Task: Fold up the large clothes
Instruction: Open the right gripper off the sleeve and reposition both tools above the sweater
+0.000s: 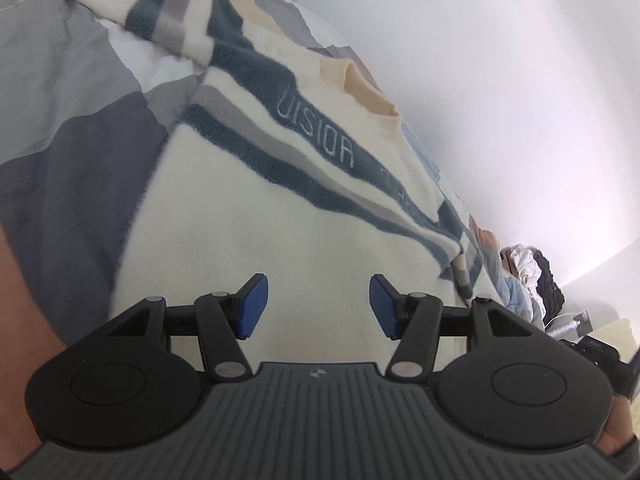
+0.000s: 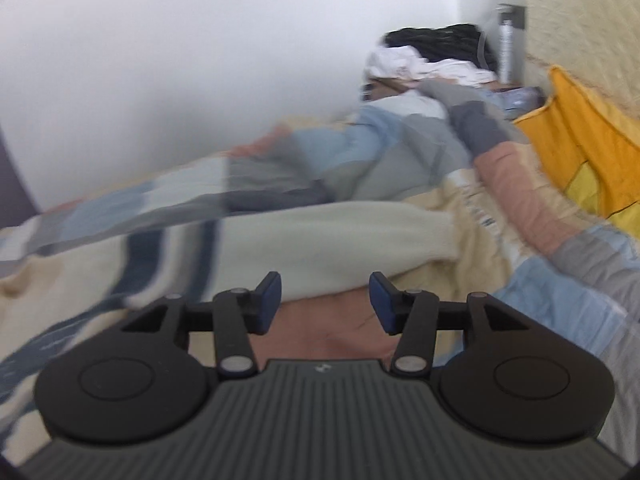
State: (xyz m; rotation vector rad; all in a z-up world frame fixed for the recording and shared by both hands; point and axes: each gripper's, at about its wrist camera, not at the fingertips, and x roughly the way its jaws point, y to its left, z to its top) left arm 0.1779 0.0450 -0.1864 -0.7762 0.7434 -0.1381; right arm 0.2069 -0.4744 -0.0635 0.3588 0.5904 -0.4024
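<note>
A cream fleece sweater (image 1: 288,220) with dark teal and grey stripes and stitched lettering lies spread on the bed, its collar toward the wall. My left gripper (image 1: 319,306) hovers over the plain lower part of its body, blue pads apart, nothing between them. In the right wrist view the same sweater (image 2: 120,256) shows at the left, with one cream sleeve (image 2: 340,244) lying across the bed just beyond my right gripper (image 2: 325,304). That gripper stands open above the quilt, and its pads hold nothing.
A patchwork quilt (image 2: 360,152) in grey, blue, peach and cream covers the bed. A pile of white and dark clothes (image 2: 432,56) sits at the head, by the white wall (image 2: 200,60). A yellow cloth (image 2: 592,148) hangs at the right.
</note>
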